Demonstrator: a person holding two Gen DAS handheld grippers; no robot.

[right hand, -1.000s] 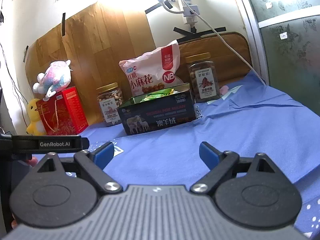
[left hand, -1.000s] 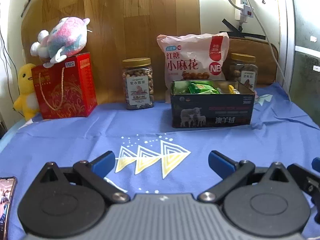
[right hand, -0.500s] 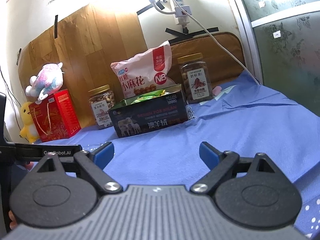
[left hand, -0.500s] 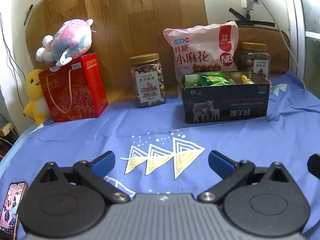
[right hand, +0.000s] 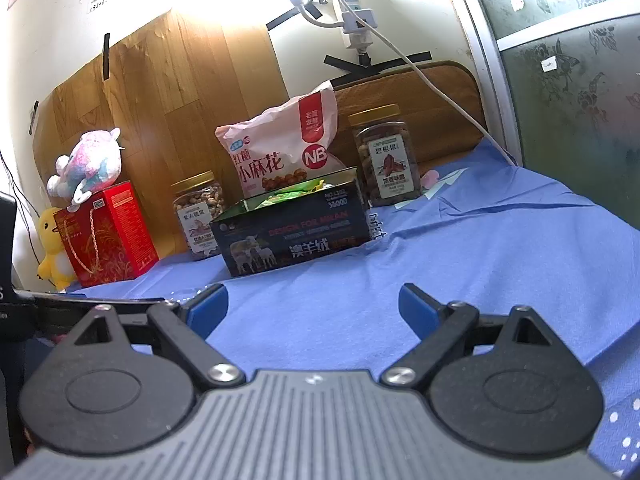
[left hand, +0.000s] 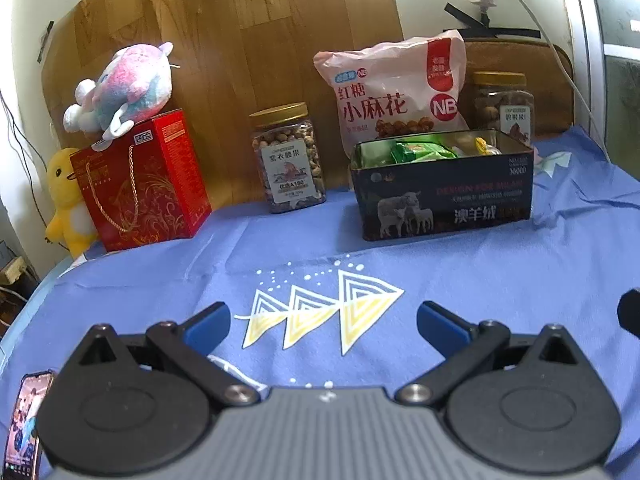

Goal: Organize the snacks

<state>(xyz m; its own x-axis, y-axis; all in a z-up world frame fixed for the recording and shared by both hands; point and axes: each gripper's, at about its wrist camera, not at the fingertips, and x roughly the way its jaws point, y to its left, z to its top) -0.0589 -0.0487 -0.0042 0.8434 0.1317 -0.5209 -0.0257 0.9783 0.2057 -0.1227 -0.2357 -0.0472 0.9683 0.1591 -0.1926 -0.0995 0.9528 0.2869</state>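
A dark tin box (left hand: 444, 196) (right hand: 296, 236) with sheep printed on it stands open on the blue cloth, holding green and yellow snack packets (left hand: 424, 150). Behind it leans a pink snack bag (left hand: 394, 92) (right hand: 284, 148). A nut jar with a gold lid (left hand: 288, 158) (right hand: 198, 216) stands left of the box and a second jar (left hand: 504, 106) (right hand: 386, 156) to its right. My left gripper (left hand: 322, 326) is open and holds nothing, well short of the box. My right gripper (right hand: 312, 310) is open too, with nothing between its fingers.
A red gift box (left hand: 140, 180) (right hand: 106, 236) with a plush toy (left hand: 124, 86) on top stands at the far left beside a yellow duck toy (left hand: 66, 200). A phone (left hand: 26, 428) lies near the cloth's left edge. A power strip and cable (right hand: 360, 20) hang on the wall.
Both views have shifted: in the left view the scene has slid right and down a little, in the right view it has slid left. Both grippers stay open and nothing on the cloth has moved.
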